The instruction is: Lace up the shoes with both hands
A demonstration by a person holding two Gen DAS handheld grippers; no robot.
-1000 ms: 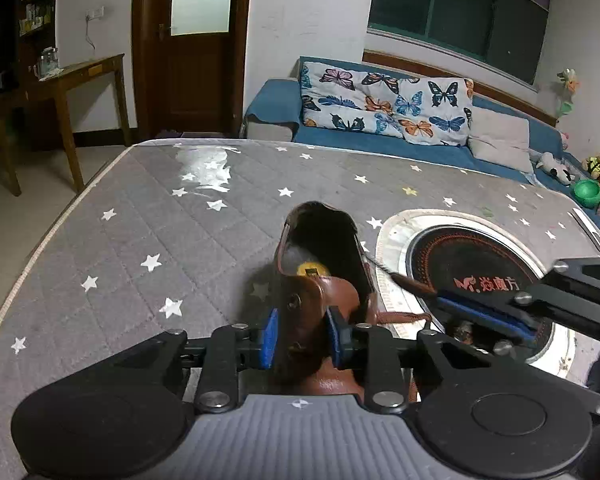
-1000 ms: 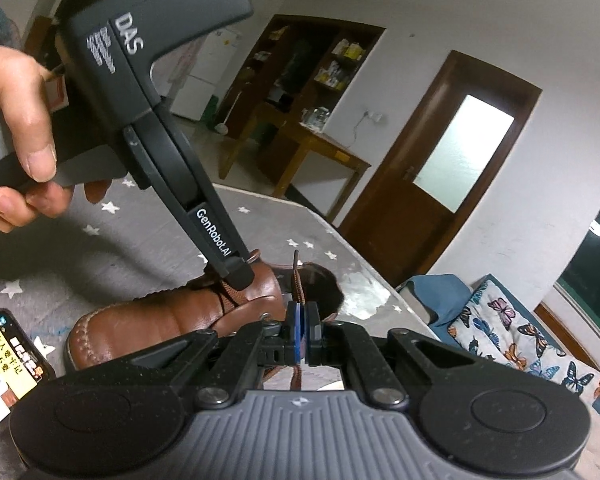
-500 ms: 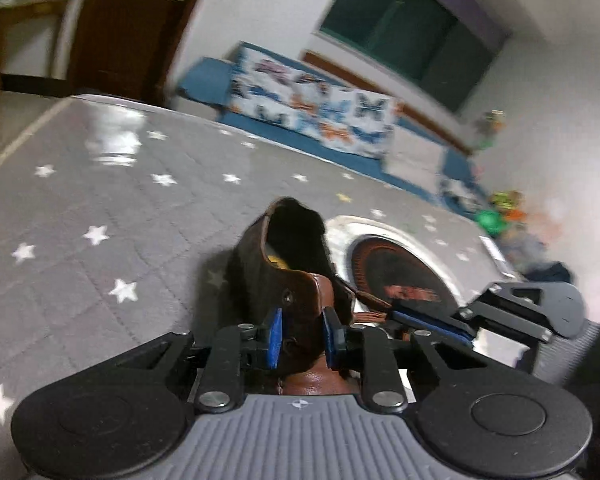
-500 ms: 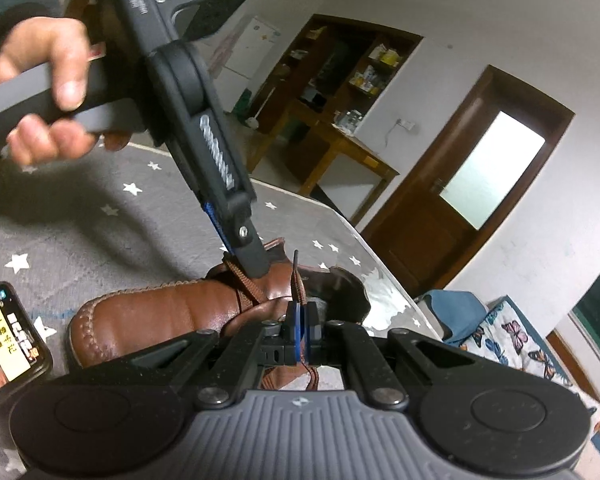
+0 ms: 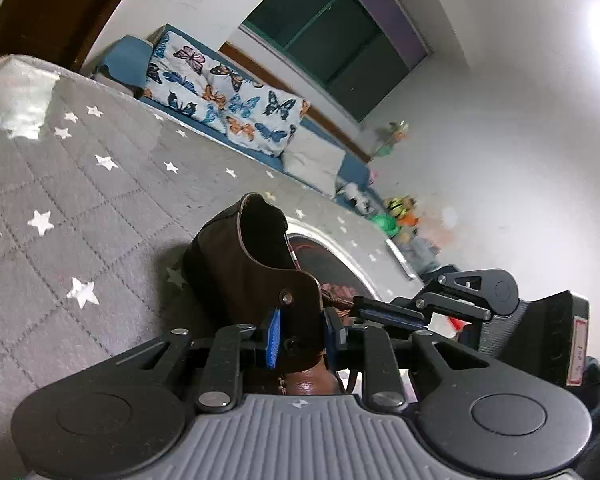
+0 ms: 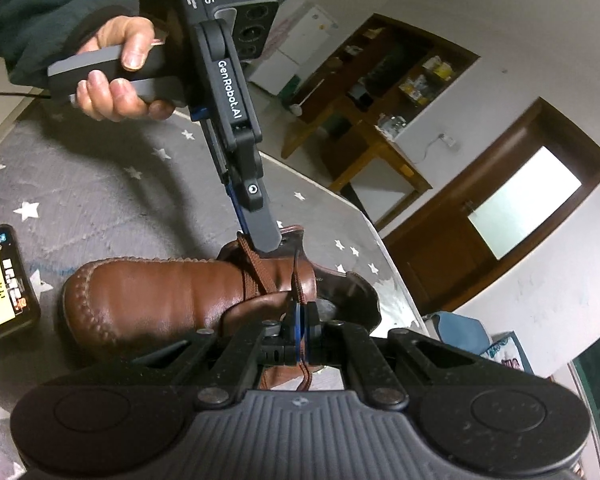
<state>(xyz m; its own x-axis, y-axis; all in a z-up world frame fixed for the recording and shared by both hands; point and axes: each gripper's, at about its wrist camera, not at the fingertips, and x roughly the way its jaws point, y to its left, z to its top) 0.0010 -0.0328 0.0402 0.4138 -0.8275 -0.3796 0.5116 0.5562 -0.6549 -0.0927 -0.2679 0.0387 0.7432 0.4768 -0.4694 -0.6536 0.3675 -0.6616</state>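
Observation:
A brown leather shoe (image 6: 160, 300) lies on the grey star-patterned table cover (image 6: 100, 208), toe to the left in the right wrist view. My left gripper (image 5: 302, 334) is shut on the shoe's eyelet flap (image 5: 296, 304), one blue pad on each side of the leather. From the right wrist view the left gripper (image 6: 260, 240) comes down steeply onto that flap, held by a hand (image 6: 116, 76). My right gripper (image 6: 300, 320) is shut on the brown shoelace (image 6: 297, 284), which runs up to the flap. The right gripper (image 5: 364, 308) reaches in from the right beside the flap.
A phone (image 6: 0, 280) with a lit screen lies left of the shoe's toe. A round dark cooker plate (image 5: 328, 256) is set in the table behind the shoe. A blue sofa with a butterfly pillow (image 5: 228, 96) stands past the table's far edge. A wooden desk (image 6: 360, 148) stands near the door.
My left gripper has tipped and rolled, standing steeper over the shoe while staying on the flap. My right gripper has kept its hold on the lace, low by the shoe's opening.

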